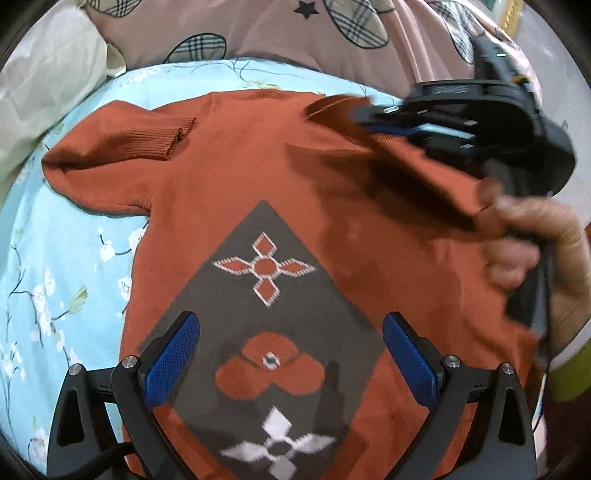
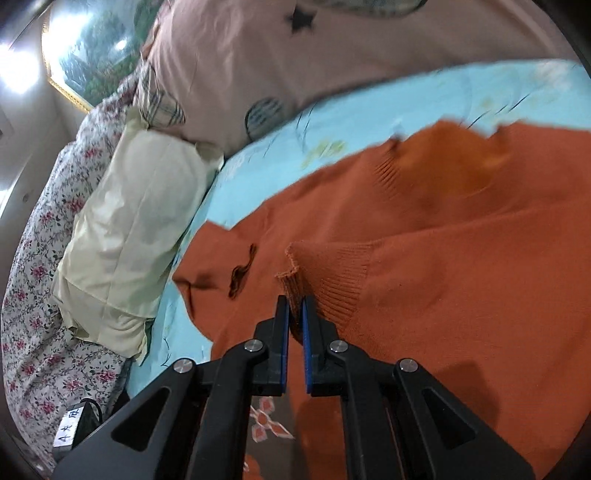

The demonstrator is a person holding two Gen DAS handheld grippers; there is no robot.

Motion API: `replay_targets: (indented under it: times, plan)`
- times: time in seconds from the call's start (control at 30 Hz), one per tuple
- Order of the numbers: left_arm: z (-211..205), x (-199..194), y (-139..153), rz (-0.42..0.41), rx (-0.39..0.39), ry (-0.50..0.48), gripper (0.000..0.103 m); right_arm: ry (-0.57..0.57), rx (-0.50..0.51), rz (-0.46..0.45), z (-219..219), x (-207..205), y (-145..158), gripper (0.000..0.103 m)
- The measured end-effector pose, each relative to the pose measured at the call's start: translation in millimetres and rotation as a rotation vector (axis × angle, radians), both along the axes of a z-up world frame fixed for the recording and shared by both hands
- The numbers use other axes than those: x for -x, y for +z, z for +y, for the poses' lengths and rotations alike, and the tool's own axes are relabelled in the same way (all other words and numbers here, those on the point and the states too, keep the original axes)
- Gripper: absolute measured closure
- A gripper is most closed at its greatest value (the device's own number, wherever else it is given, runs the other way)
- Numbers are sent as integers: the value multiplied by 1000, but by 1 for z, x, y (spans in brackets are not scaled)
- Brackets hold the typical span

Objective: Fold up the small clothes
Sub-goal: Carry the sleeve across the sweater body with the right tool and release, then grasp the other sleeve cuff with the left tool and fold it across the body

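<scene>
Bed [image 1: 44, 229]: covered by a light blue sheet with a white blossom print; it carries the sweater.
Quilt [image 1: 258, 33]: pink, with plaid ovals and a black star, bunched along the far edge of the bed.
Floral cover [image 2: 40, 295]: white with small red flowers, at the left of the right wrist view, beyond the pillow.
Pillow [image 2: 125, 229]: pale cream, lying beside the blue sheet, between it and the floral cover.
Sweater [image 1: 229, 173]: rust orange knit, spread flat on the bed, with a grey diamond panel of flower motifs down its front.
Folded sleeve [image 1: 122, 147]: laid across the upper chest, its ribbed cuff pointing toward the middle of the sweater.
Other sleeve [image 2: 424, 280]: lifted off the body of the sweater and carried over it; its ribbed cuff is in the right gripper.
Picture [image 2: 88, 48]: gold framed, on the wall at the upper left of the right wrist view, with glare on it.
Hand [image 1: 535, 254]: wrapped around the black handle of the right gripper, at the right of the left wrist view.
Right gripper [image 2: 295, 314]: its jaws are pressed together on the edge of the cuff, and the knit stands up between the blue pads.
Left gripper [image 1: 291, 332]: its jaws stand wide over the grey panel, with nothing between them.
</scene>
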State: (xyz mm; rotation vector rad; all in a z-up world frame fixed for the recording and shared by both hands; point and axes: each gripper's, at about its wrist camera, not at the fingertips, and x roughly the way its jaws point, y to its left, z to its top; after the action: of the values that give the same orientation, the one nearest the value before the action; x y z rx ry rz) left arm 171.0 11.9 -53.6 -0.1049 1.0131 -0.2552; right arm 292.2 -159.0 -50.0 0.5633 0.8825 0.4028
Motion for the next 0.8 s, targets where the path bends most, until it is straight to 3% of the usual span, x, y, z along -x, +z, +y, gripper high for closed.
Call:
replay_targets:
  times: [0.23, 0.43, 0.57, 0.63, 0.67, 0.7, 0.73, 0.8]
  plan:
    - [10, -41, -9, 29, 115, -8, 3, 51, -74, 102, 10, -12, -25, 84]
    - [1, -108, -25, 72, 225, -22, 3, -53, -91, -14, -42, 45, 13, 65]
    - [-9, -148, -27, 44, 238, -19, 5, -170, -69, -72, -83, 99, 32, 61]
    - [-13, -160, -31, 34, 234, -23, 20, -230, -45, -77, -101, 123, 36, 61]
    - [-16, -161, -31, 25, 223, -34, 44, -257, -33, -80, -106, 130, 38, 61]
    - [-20, -162, -32, 17, 205, -52, 79, -281, -20, -82, -111, 135, 40, 61]
    - [-24, -166, -33, 24, 200, -76, 99, -305, -3, -86, -119, 142, 41, 61]
    - [-23, -165, -30, 12, 196, -89, 98, -353, 39, -93, -133, 155, 45, 61]
